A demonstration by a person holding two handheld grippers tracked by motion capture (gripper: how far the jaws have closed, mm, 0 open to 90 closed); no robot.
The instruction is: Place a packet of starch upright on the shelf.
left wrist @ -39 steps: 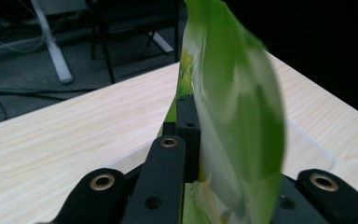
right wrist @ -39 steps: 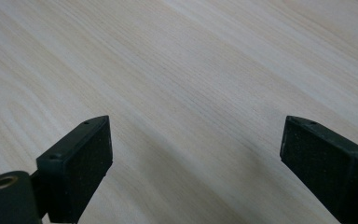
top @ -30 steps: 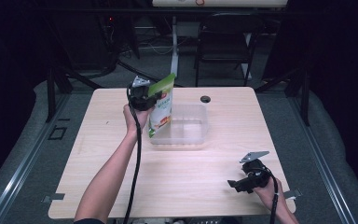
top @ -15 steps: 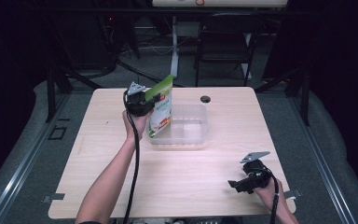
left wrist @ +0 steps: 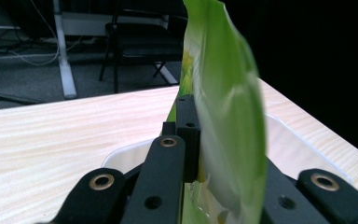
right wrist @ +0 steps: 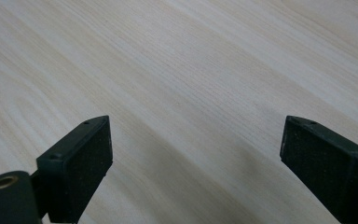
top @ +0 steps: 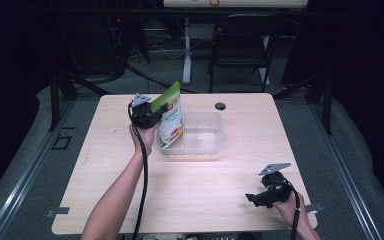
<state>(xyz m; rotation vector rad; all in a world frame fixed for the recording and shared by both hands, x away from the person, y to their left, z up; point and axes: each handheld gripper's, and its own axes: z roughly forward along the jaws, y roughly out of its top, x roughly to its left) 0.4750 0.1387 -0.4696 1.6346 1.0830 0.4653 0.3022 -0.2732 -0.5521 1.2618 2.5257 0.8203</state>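
Left gripper (top: 152, 114): its jaws are closed on the upper part of the green pouch, one jaw on each side; in the left gripper view (left wrist: 193, 140) the pouch film is pressed between them.
Green pouch (top: 170, 116): it stands almost upright, a little tilted, at the left end of the clear container, with its lower part inside; the top edge (left wrist: 223, 88) rises above the jaws.
Clear container (top: 205, 145): a plastic tub near the middle of the desk (top: 130, 175), towards the far side.
Right gripper (top: 255, 198): it is near the right front corner of the desk, well apart from the container; its jaws are wide open (right wrist: 196, 154) and hold nothing, with bare wood under them.
Small dark disc (top: 220, 106): at the far edge of the desk, behind the container.
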